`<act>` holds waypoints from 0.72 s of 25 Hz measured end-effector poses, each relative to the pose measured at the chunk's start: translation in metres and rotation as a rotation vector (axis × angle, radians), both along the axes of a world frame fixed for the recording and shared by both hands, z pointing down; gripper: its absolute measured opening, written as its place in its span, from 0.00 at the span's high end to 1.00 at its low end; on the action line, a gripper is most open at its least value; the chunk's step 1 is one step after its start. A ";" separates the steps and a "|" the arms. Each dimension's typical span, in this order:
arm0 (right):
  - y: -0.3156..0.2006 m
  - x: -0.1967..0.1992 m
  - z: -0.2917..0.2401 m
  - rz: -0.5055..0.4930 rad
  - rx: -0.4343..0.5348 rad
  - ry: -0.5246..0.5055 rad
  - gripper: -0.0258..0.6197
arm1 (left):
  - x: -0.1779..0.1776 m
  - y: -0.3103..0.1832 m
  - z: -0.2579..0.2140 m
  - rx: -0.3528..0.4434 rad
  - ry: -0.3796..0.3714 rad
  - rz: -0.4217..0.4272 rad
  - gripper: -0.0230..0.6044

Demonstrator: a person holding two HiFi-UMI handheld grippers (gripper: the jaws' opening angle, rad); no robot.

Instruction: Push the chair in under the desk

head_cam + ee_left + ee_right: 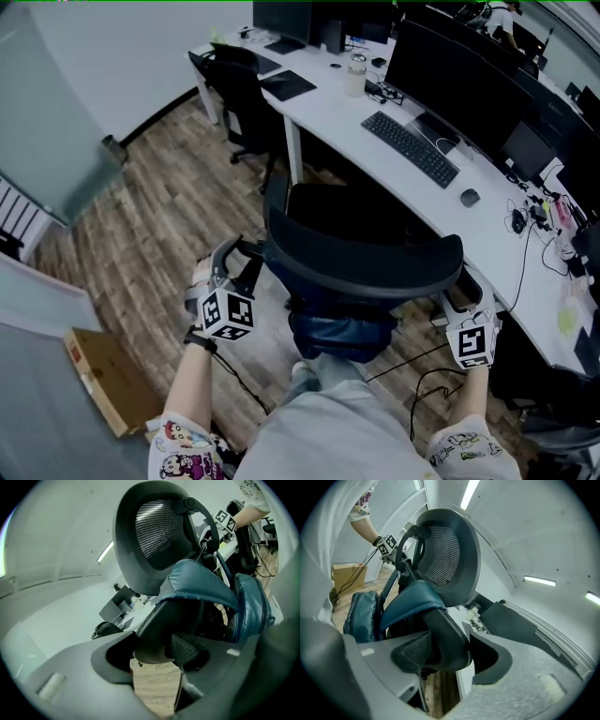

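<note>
A black office chair (361,258) with a mesh headrest (157,531) and a blue cushion (342,333) stands in front of the white desk (337,103), its seat partly under the desk edge. I stand behind it. My left gripper (246,262) is shut on the left edge of the backrest frame, whose black bar (154,639) lies between the pads. My right gripper (457,298) is shut on the right edge, with that bar (445,639) between its jaws. Between the jaws of the left gripper (157,651) and the right gripper (447,651), wood floor shows below.
On the desk lie a keyboard (410,148) and a mouse (470,197), and monitors (459,80) stand behind them. A second black chair (242,98) stands at the desk's far left end. A cardboard box (103,380) lies on the wood floor at my left. Cables trail by my feet.
</note>
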State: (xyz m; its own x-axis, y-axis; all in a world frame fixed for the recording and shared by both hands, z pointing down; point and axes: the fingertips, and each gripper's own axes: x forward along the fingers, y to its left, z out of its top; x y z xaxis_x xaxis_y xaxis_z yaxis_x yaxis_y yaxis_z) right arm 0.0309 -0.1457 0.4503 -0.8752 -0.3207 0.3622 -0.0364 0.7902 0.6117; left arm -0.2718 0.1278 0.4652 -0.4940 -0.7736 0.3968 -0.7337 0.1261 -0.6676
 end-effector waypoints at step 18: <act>-0.059 -0.036 -0.003 0.054 0.014 0.005 0.57 | -0.051 -0.074 -0.001 -0.021 -0.005 0.045 0.56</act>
State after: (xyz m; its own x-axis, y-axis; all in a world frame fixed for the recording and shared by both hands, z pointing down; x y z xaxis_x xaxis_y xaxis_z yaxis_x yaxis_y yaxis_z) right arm -0.0053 -0.2051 0.4470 -0.8547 -0.3724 0.3616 -0.0756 0.7786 0.6230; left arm -0.3223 0.0542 0.4644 -0.4608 -0.7866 0.4110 -0.7353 0.0789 -0.6732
